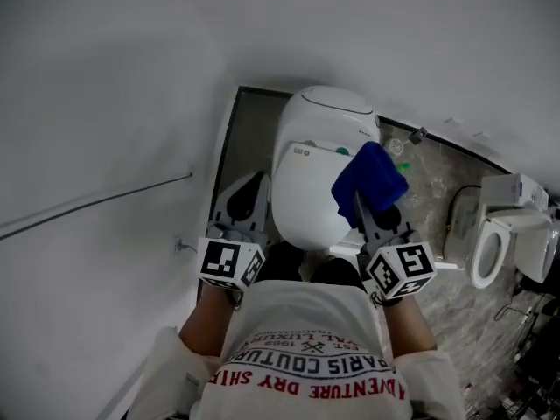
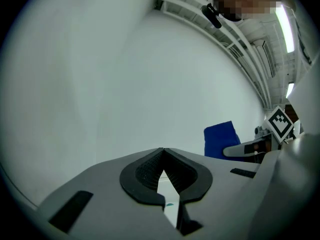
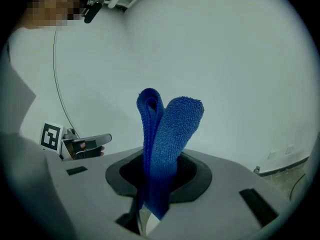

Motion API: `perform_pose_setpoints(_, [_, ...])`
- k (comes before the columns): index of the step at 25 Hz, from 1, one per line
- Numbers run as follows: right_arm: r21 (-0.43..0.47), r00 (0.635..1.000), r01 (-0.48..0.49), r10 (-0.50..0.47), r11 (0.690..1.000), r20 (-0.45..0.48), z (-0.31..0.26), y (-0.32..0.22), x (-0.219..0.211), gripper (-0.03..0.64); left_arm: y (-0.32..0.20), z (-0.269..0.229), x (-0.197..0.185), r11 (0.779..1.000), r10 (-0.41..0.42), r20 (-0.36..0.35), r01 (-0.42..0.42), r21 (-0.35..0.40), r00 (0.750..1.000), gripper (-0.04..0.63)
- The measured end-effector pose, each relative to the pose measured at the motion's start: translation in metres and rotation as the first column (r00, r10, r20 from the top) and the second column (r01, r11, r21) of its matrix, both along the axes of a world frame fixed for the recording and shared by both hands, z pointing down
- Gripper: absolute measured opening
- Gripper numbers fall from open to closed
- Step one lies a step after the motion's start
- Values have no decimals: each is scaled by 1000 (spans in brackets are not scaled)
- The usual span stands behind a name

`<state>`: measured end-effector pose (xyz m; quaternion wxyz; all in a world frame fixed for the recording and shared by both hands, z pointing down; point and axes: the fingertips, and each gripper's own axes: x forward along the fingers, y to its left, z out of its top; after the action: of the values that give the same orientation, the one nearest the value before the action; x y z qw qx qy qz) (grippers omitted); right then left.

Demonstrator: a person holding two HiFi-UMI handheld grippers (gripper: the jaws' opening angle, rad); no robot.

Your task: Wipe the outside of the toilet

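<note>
White toilet, lid down, wall close left. Right hand-held gripper clamps blue cloth; left hand-held gripper closed, empty.

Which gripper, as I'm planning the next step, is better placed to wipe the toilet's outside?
Right. The right gripper is shut on the blue cloth by the toilet; the left gripper is shut with nothing between its jaws.

A plain white wall, crossed by a thin cable, is seen beside a marbled grey floor, with a strip light overhead
</note>
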<state>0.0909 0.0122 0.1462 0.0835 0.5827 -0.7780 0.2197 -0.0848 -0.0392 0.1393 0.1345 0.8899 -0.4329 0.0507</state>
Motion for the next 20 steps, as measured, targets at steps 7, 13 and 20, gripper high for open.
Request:
perform_pose_setpoints(7, [-41, 997, 71, -71, 997, 2, 63, -114, 10, 94, -85, 56, 18, 998, -47, 27, 48, -37, 999, 6])
perform_pose_setpoints(13, [-143, 983, 182, -173, 973, 68, 140, -204, 22, 94, -144, 110, 40, 985, -135, 50, 139, -98, 990, 8])
perform_pose_setpoints(20, [-241, 955, 292, -269, 926, 122, 243, -284, 11, 94, -175, 186, 45, 954, -225, 119, 243, -174, 967, 8])
